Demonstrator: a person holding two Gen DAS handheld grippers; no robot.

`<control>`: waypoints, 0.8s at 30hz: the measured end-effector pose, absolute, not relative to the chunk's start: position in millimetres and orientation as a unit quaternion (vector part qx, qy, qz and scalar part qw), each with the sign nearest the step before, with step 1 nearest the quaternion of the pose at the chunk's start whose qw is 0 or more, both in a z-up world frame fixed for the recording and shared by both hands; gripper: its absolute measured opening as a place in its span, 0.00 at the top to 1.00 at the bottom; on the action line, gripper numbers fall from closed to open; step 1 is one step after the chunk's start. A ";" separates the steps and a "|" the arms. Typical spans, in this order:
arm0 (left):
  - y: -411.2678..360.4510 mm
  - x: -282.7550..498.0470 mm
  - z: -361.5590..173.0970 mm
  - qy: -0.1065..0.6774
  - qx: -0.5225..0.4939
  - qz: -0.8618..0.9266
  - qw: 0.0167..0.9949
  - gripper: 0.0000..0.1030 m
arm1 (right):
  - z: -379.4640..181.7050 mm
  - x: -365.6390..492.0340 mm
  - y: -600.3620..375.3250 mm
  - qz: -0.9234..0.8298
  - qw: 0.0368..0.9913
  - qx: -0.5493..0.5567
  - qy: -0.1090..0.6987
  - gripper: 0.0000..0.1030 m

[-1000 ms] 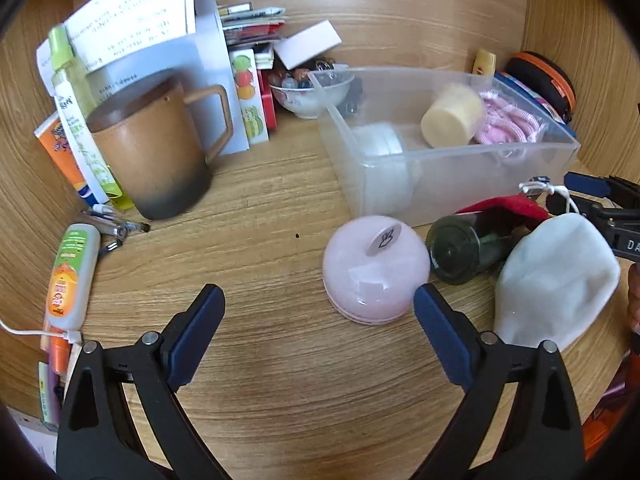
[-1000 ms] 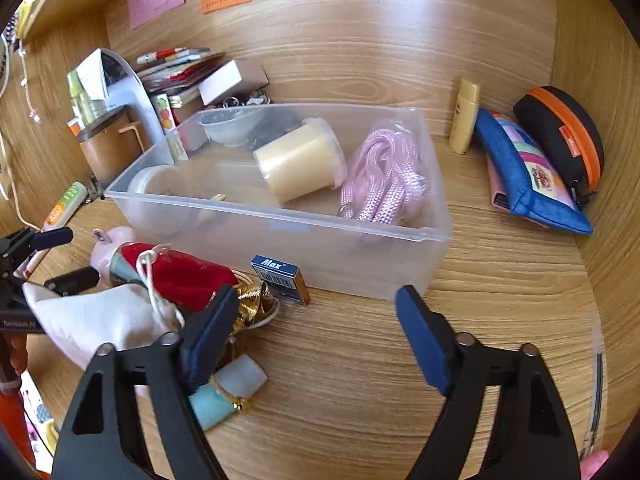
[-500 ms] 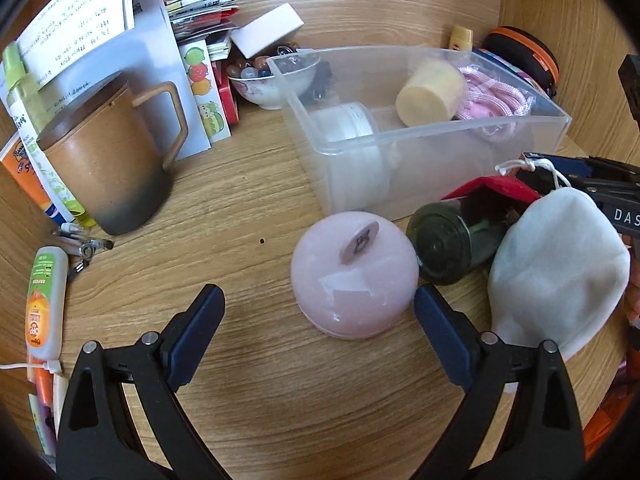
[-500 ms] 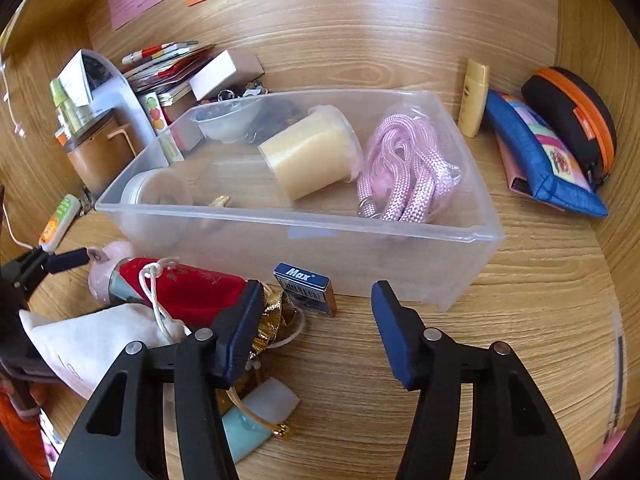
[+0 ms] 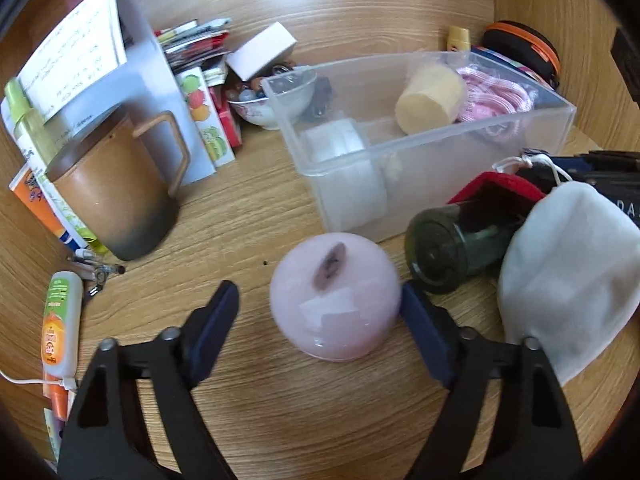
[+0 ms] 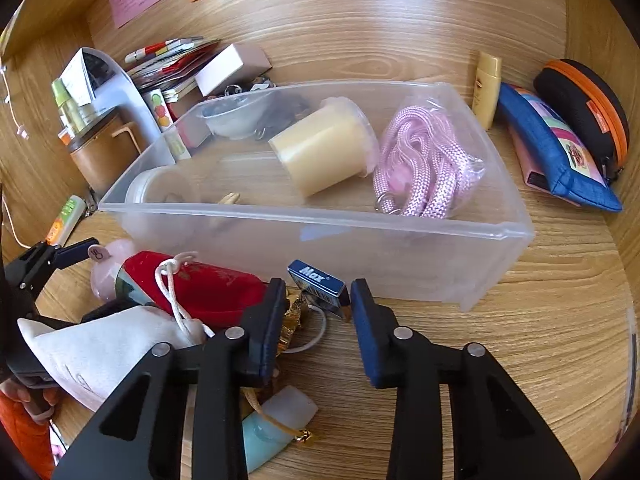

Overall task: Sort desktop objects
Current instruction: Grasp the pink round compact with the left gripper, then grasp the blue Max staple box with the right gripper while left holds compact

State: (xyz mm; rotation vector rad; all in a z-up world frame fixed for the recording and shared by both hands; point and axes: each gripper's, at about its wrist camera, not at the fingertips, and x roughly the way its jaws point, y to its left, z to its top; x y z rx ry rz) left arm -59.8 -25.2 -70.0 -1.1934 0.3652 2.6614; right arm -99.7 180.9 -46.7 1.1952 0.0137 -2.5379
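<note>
A round pink jar sits on the wooden desk between the open fingers of my left gripper; the right pad touches or nearly touches it, the left pad stands apart. A clear plastic bin holds a cream roll, a pink rope and a white tape roll. My right gripper is open with its fingers on either side of a small blue "Max" box lying in front of the bin.
A dark green bottle in a red pouch and a white cloth bag lie between the grippers. A brown mug, a bowl, books and tubes stand at the left. Blue pouch and black case lie at the right.
My left gripper has moved forward and its fingers have narrowed around the pink jar. My right gripper has moved forward and narrowed around the blue box.
</note>
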 end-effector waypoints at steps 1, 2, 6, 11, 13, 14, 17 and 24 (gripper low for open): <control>-25.7 -60.7 -70.5 0.122 -0.406 0.900 0.104 0.29 | -46.7 -99.7 181.1 -0.892 0.168 0.420 0.006 0.80; -25.8 -61.7 -71.0 0.121 -0.408 0.899 0.106 0.33 | -46.5 -99.3 181.6 -0.892 0.167 0.419 0.009 0.81; -27.5 -63.6 -71.2 0.113 -0.412 0.898 0.103 0.38 | -43.5 -95.2 186.7 -0.896 0.165 0.412 0.014 0.83; -38.0 -66.1 -70.8 0.094 -0.414 0.902 0.082 0.38 | -37.5 -91.1 200.1 -0.901 0.160 0.403 0.004 0.85; -45.5 -66.1 -69.5 0.079 -0.412 0.905 0.075 0.38 | -34.6 -89.2 205.2 -0.903 0.162 0.399 -0.002 0.86; -49.8 -65.3 -68.2 0.071 -0.409 0.907 0.068 0.38 | -32.3 -87.2 207.1 -0.904 0.161 0.395 -0.002 0.86; -59.3 -60.8 -65.1 0.049 -0.407 0.910 0.061 0.38 | -25.9 -80.8 211.4 -0.909 0.162 0.385 0.003 0.86; -66.7 -44.9 -63.0 0.034 -0.403 0.913 0.048 0.38 | -32.6 -77.8 209.5 -0.904 0.160 0.397 0.023 0.85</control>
